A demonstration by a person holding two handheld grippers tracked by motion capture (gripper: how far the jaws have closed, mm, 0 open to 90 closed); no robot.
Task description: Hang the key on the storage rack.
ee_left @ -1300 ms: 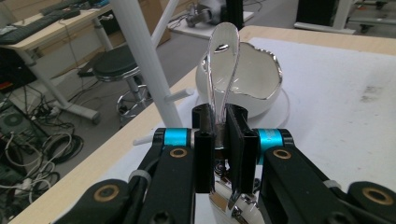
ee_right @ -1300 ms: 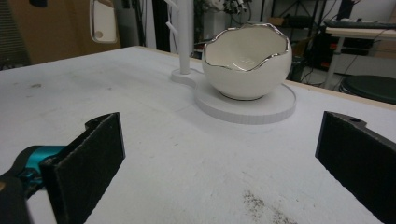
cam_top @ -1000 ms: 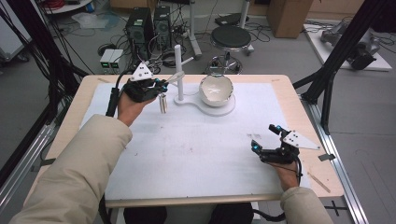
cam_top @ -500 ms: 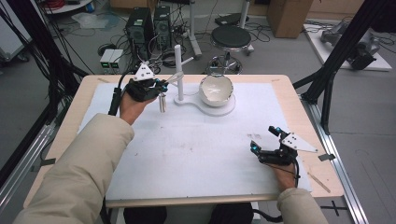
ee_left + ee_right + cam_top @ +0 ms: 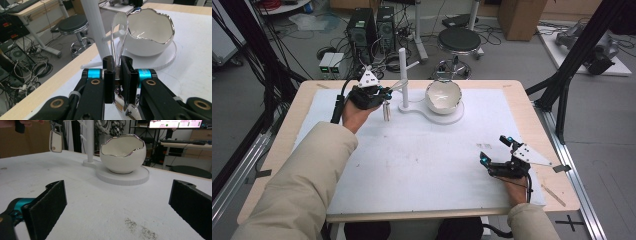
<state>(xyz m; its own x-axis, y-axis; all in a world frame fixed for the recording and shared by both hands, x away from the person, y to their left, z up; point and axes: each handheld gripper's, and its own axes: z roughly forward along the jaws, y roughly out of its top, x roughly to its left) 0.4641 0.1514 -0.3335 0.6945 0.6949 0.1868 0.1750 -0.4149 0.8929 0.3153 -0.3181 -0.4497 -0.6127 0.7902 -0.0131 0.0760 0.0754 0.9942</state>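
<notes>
A silver wire loop (image 5: 112,40) with a small metal tag (image 5: 386,111) hanging under it is clamped in my left gripper (image 5: 117,62), which is shut on it. The loop's far end sits at the side peg (image 5: 110,37) of the white post (image 5: 402,75); whether it rests on the peg is unclear. In the right gripper view the tag (image 5: 55,141) dangles above the table at top left. A white eggshell-shaped bowl (image 5: 443,95) with a silver rim sits on the stand's round base (image 5: 452,116). My right gripper (image 5: 495,150) rests open on the table at the near right, nothing between its jaws.
A white mat (image 5: 422,165) covers the wooden table (image 5: 532,100). Beyond the far edge stand a black stool (image 5: 460,39), computer towers (image 5: 372,27) and cables on the floor. Black frame legs (image 5: 562,90) rise at the right.
</notes>
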